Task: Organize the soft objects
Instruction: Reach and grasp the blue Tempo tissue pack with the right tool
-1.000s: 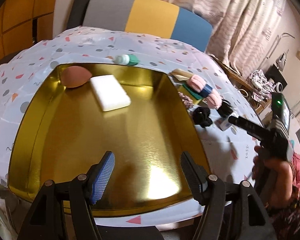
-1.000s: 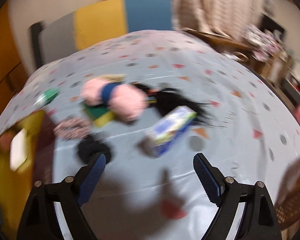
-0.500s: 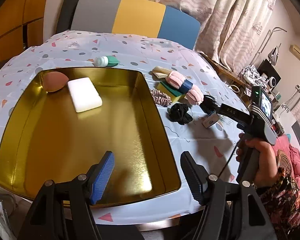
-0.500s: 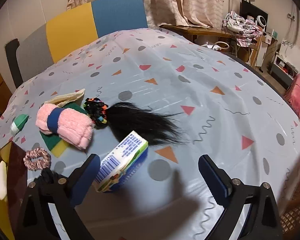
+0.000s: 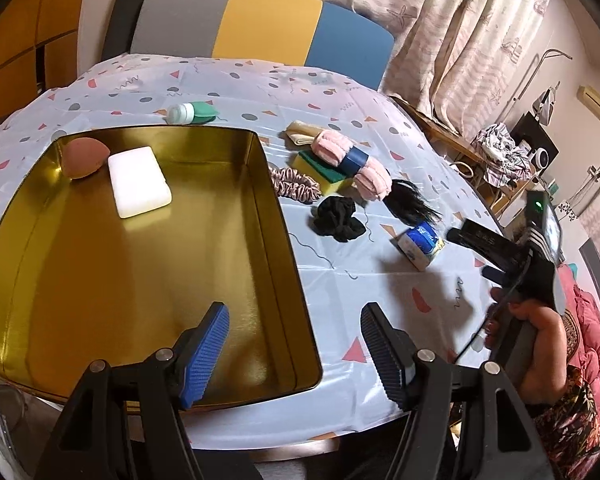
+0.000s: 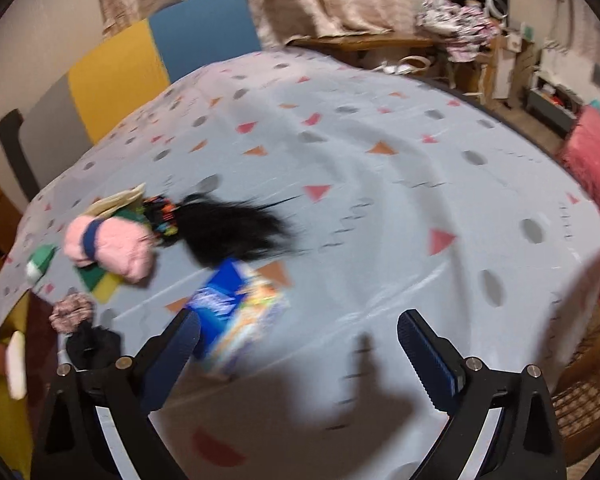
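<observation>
A gold tray (image 5: 140,280) holds a white sponge (image 5: 138,182) and a brown egg-shaped sponge (image 5: 84,158). My left gripper (image 5: 294,320) hangs open and empty over the tray's near right corner. To the tray's right lie a pink scrunchie (image 5: 294,188), a black scrunchie (image 5: 338,220), a pink rolled towel (image 5: 350,162) on a yellow-green sponge (image 5: 320,170), a black hair piece (image 5: 410,202) and a blue-white pack (image 5: 420,244). My right gripper (image 6: 298,324) is open and empty. The pack (image 6: 236,312) lies just beyond its left finger, apart from it.
A green-white bottle (image 5: 192,112) and a cream cloth (image 5: 300,134) lie behind the tray. A hand (image 5: 540,336) holds the right gripper at the table's right edge. A grey, yellow and blue chair (image 5: 260,24) stands at the far side. Bare tablecloth (image 6: 420,200) spreads right of the pack.
The left gripper has drifted right, from mid-tray to the tray's right corner. The right gripper slid closer to the pack and rolled, its jaws a little wider.
</observation>
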Demonstrator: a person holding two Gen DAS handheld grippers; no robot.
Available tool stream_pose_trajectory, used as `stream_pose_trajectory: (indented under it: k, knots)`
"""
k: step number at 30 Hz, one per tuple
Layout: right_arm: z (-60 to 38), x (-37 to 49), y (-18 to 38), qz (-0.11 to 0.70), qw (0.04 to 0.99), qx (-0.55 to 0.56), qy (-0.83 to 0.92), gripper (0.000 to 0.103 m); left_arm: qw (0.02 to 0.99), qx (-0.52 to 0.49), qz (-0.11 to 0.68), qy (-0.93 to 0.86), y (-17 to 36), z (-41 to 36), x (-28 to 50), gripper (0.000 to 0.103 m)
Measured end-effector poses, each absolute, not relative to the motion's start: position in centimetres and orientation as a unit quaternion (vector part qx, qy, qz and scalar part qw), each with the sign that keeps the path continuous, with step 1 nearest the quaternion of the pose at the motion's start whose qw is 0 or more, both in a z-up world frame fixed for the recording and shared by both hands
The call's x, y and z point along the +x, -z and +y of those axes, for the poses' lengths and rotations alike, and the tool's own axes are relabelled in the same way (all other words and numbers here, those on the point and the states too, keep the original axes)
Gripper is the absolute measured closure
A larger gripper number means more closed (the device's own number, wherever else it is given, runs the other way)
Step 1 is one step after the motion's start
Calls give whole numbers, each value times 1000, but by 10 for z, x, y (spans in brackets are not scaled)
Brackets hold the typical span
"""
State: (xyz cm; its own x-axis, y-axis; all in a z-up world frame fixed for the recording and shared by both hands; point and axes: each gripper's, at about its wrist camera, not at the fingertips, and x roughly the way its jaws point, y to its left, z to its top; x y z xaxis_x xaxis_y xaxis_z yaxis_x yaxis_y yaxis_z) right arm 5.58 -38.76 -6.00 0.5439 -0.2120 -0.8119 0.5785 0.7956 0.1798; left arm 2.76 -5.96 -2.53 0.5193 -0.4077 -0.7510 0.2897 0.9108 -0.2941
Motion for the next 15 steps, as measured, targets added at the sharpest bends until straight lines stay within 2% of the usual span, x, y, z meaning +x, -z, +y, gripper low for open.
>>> stream_pose_trajectory:
  k: [4, 7, 8, 11, 15]
  knots:
    - [-363, 81, 65, 432, 843, 232, 220, 3, 873, -64, 442, 197, 22, -59, 24, 34]
    - [-346, 104, 73, 448, 837, 200, 242, 3, 874, -67, 442, 192, 21, -56, 24, 34]
    - [-344, 108, 76, 450, 836, 193, 248, 6, 874, -68, 442, 190, 20, -54, 23, 34]
    - [-341, 117, 87, 468, 827, 175, 257, 26, 876, -71, 439, 185, 19, -52, 23, 34]
    - [-346, 108, 94, 469, 830, 182, 242, 38, 874, -74, 443, 185, 21, -53, 25, 34]
